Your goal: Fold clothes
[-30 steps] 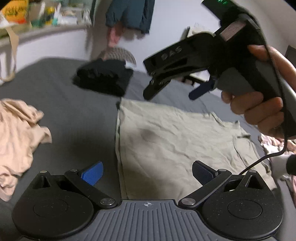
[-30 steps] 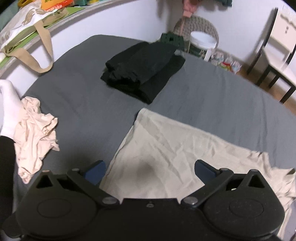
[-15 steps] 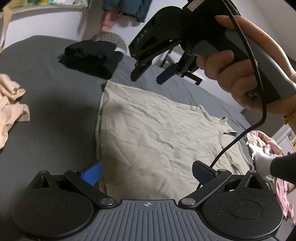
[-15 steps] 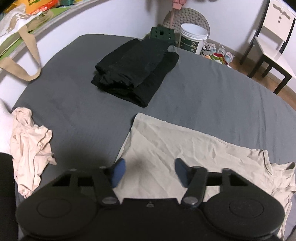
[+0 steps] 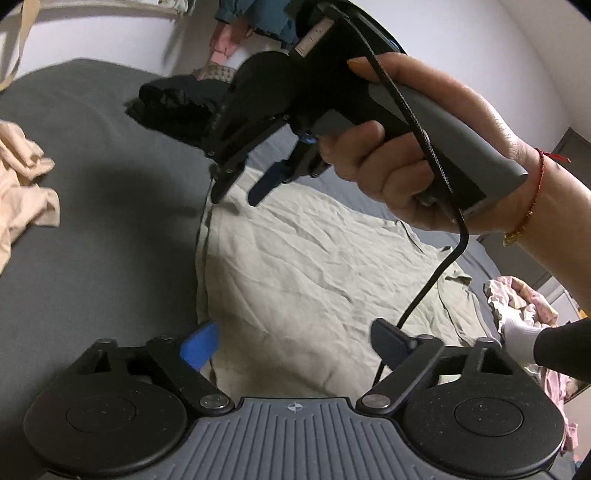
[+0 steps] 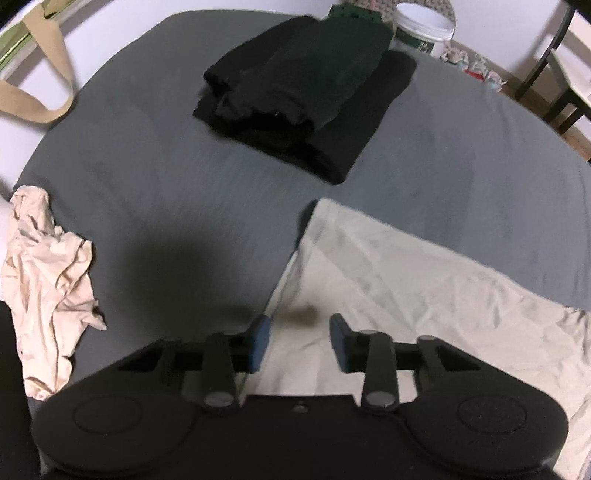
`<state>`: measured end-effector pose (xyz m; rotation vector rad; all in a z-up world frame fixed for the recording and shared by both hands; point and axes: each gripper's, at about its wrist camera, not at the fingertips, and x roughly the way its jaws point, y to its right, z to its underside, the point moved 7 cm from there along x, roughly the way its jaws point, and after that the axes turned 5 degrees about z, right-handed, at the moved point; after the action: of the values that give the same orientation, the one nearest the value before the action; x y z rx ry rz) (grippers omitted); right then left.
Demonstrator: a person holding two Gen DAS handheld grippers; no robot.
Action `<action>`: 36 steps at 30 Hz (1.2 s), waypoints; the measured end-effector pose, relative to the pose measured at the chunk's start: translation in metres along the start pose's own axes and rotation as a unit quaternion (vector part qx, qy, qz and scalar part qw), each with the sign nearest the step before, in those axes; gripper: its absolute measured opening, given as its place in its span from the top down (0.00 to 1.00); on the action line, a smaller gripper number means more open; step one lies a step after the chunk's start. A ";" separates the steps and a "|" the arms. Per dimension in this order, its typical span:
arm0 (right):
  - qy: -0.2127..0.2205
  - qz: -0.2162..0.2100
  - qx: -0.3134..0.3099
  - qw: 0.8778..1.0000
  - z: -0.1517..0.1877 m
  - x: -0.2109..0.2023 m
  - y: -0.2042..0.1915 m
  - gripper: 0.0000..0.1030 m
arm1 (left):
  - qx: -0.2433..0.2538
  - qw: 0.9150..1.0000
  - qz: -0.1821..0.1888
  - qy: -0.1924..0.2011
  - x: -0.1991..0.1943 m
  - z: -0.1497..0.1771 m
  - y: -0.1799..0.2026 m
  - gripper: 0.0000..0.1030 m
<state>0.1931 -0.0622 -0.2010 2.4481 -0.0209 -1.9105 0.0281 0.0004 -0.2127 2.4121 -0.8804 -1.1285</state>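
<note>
Left claw [image 5: 291, 341] wide apart, right claw [image 6: 300, 341] partly parted, gripped in right hand [image 5: 417, 155].

Grey bed [image 6: 147, 177] w/ pale shirt [image 6: 406, 277] spread flat, folded black clothes [image 6: 306, 96], crumpled peach garment [image 6: 48, 288].

In the left wrist view the right gripper [image 5: 236, 186] and the hand [image 5: 417, 147] holding it cover much of the black clothes pile [image 5: 173, 105] and the far edge of the pale shirt [image 5: 314, 273], so whether its fingertips touch the cloth cannot be told. The peach garment [image 5: 22, 184] is cut off by the left edge, and the pink clothes [image 5: 524, 299] at the far right are half behind a dark sleeve [image 5: 565, 347]. In the right wrist view the shirt's near part lies under the gripper body, its right side runs past the frame, and the label on the white tub [image 6: 424, 26] is too blurred to read.
</note>
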 end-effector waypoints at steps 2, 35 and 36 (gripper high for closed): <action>-0.010 -0.006 -0.004 1.000 -0.002 0.009 -0.005 0.68 | -0.006 1.000 -0.004 -0.007 0.004 0.002 -0.003 0.34; -0.018 -0.008 0.005 1.000 0.012 0.019 -0.006 0.93 | -0.063 0.996 -0.058 -0.007 0.012 0.002 -0.034 0.98; -0.017 -0.008 0.005 1.000 0.013 0.019 -0.006 0.93 | -0.063 0.996 -0.060 -0.005 0.011 0.002 -0.034 0.98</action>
<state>0.1853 -0.0576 -0.2225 2.4291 -0.0118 -1.9633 0.0458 0.0186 -0.2381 2.3844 -0.6541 -1.2015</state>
